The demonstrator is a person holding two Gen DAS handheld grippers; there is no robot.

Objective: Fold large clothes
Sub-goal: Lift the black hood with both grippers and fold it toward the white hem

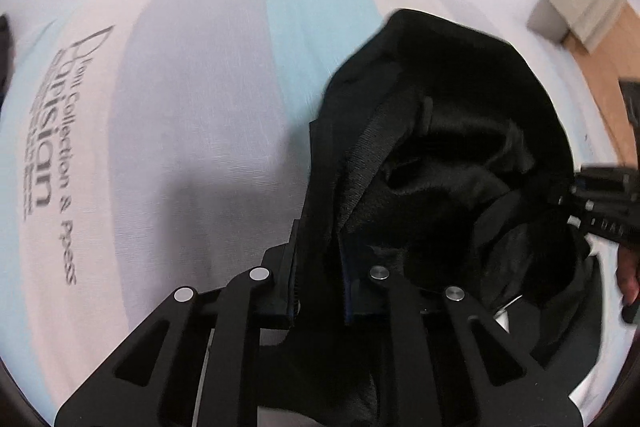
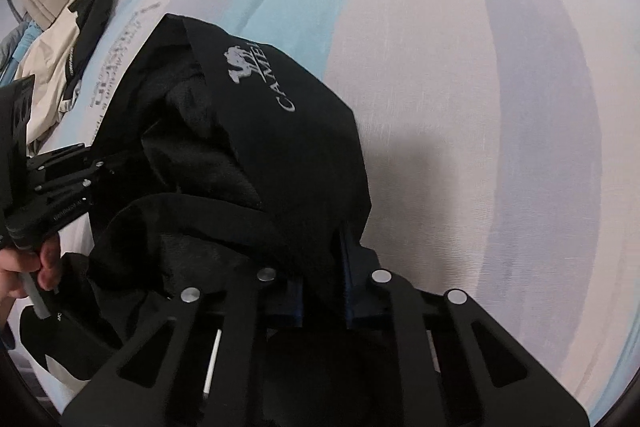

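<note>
On a pale sheet (image 1: 200,107) with wide blue, lilac and cream stripes and grey printed lettering, a black jacket (image 1: 440,147) lies bunched in a heap, its fleecy lining showing and a grey camel logo (image 2: 256,75) facing up on one panel. Both tools are clamped on the fabric — the left tool (image 1: 320,291) pinches a dark edge near the zipper, and the right tool (image 2: 322,295) grips a fold just below the logo panel. Each tool appears at the edge of the other's view, with the person's hand (image 2: 24,271) around the left handle. Far off on the sheet lies a beige and black garment (image 2: 60,67), well apart from the jacket.
</note>
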